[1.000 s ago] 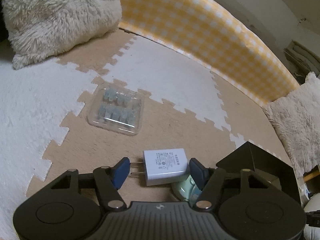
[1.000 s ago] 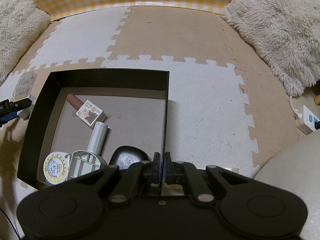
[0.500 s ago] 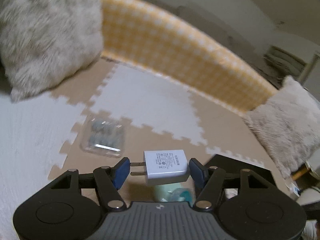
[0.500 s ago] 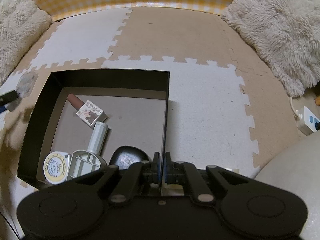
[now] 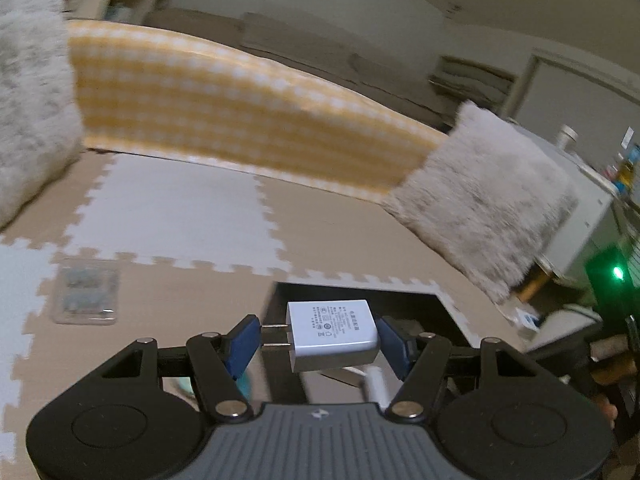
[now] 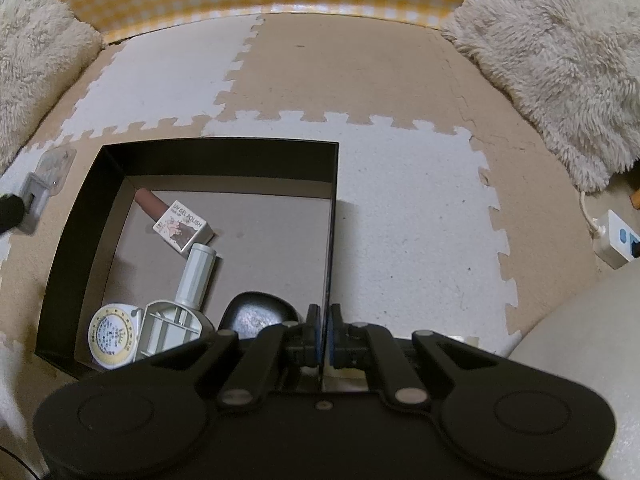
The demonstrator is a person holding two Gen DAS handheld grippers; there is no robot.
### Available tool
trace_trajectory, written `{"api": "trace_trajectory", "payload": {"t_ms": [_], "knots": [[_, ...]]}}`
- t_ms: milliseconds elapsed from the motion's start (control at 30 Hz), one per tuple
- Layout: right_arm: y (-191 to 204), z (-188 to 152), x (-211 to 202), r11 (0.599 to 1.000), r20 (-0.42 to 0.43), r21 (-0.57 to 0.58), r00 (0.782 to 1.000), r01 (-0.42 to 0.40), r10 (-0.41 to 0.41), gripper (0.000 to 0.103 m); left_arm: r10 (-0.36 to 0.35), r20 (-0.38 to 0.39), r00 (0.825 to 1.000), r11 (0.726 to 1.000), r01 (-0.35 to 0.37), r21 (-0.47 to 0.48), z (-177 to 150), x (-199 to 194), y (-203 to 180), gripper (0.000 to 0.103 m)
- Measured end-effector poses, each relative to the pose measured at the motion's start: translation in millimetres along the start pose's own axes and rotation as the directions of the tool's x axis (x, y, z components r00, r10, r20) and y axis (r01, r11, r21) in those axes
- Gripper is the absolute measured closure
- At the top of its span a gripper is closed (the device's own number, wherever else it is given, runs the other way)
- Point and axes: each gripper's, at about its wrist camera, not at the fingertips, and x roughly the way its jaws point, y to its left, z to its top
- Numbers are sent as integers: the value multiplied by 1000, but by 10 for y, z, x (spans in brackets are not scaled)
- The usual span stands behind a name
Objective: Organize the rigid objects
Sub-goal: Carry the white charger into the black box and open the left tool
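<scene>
My left gripper (image 5: 318, 338) is shut on a white plug charger (image 5: 332, 334), its prongs pressed against the left pad, held in the air above the near wall of the black box (image 5: 360, 294). My right gripper (image 6: 324, 330) is shut on the right wall of the black box (image 6: 330, 240). Inside the box lie a gel polish bottle (image 6: 176, 222), a pale tube tool (image 6: 188, 292), a round yellow-rimmed tin (image 6: 112, 334) and a dark oval piece (image 6: 258, 314). A clear plastic case (image 5: 86, 294) lies on the mat to the left.
Beige and white puzzle mats (image 6: 400, 208) cover the floor. Fluffy cushions (image 6: 560, 52) (image 5: 480, 196) and a yellow checked bolster (image 5: 240, 120) border it. A white power strip (image 6: 618, 242) lies at the right edge. A green light (image 5: 618, 272) glows on a dark device at far right.
My left gripper has risen and swung to the right with the charger, from over the mat near the clear case to above the black box. The right gripper has stayed put.
</scene>
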Motion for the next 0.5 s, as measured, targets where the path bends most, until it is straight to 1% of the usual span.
{"api": "trace_trajectory", "payload": {"t_ms": [67, 133, 333, 433, 500], "knots": [[3, 1, 3, 1000, 0, -4, 1000, 3, -3, 99, -20, -11, 1000, 999, 21, 41, -27, 41, -98, 38], [3, 3, 3, 1000, 0, -5, 1000, 4, -4, 99, -22, -21, 1000, 996, 23, 82, -58, 95, -183, 38], [5, 0, 0, 1000, 1, -9, 1000, 6, -6, 99, 5, -56, 998, 991, 2, 137, -177, 240, -235, 38], [6, 0, 0, 1000, 0, -10, 1000, 7, -7, 99, 20, -42, 999, 983, -12, 185, -215, 262, -257, 38], [7, -1, -2, 1000, 0, -13, 1000, 9, -9, 99, 13, -28, 1000, 976, -7, 216, -233, 277, -266, 38]]}}
